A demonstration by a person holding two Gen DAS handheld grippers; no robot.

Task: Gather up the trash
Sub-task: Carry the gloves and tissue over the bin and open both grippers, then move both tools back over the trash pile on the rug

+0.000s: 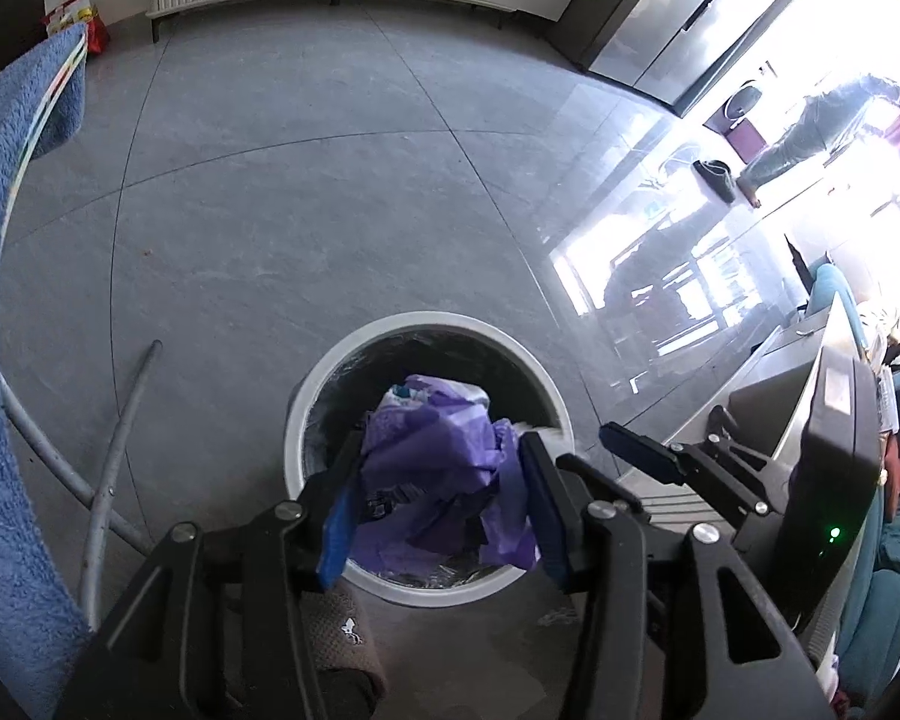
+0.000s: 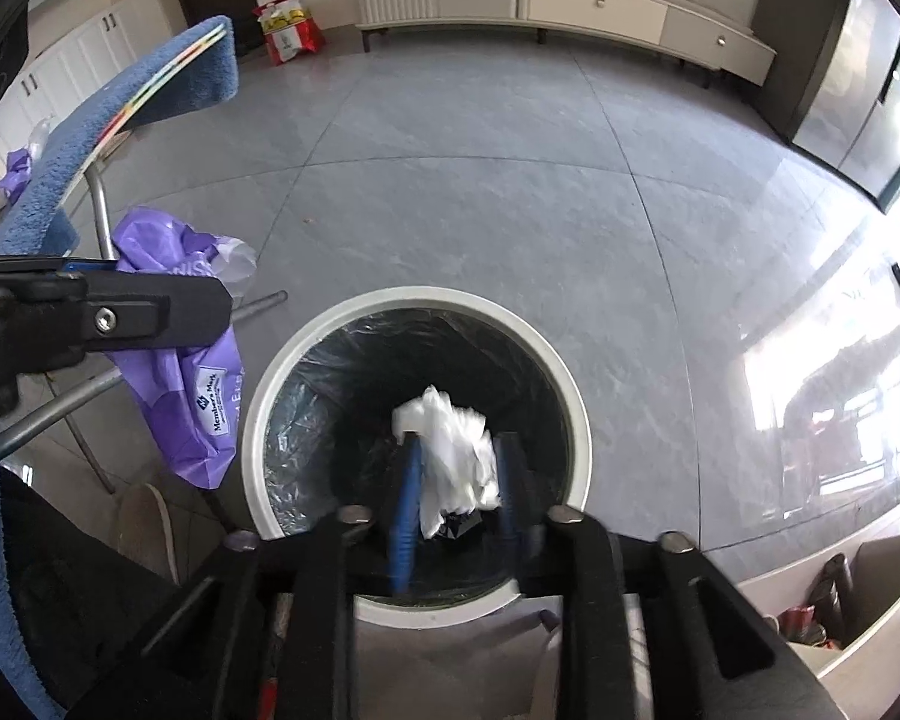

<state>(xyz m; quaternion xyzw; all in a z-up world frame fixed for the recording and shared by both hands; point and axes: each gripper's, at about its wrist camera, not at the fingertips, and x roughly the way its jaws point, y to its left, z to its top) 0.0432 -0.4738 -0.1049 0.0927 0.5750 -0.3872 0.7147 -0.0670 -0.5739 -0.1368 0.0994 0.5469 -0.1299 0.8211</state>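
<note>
Both grippers hang over the white-rimmed bin (image 2: 414, 300). Left gripper (image 1: 438, 504): fingers part-open, crumpled purple bag (image 1: 444, 468) between the pads, over the bin's near edge; contact unclear. Right gripper (image 2: 459, 498): fingers narrowly apart, white tissue wad (image 2: 450, 450) between them above the black liner. Blue towel (image 1: 6, 300) and grey metal tubes (image 1: 114, 450) stand left of the bin.

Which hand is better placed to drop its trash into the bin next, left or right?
Right. The white wad between the right gripper jaws is over the middle of the bin; in the right wrist view the left gripper has its purple bag hanging outside the rim.
</note>
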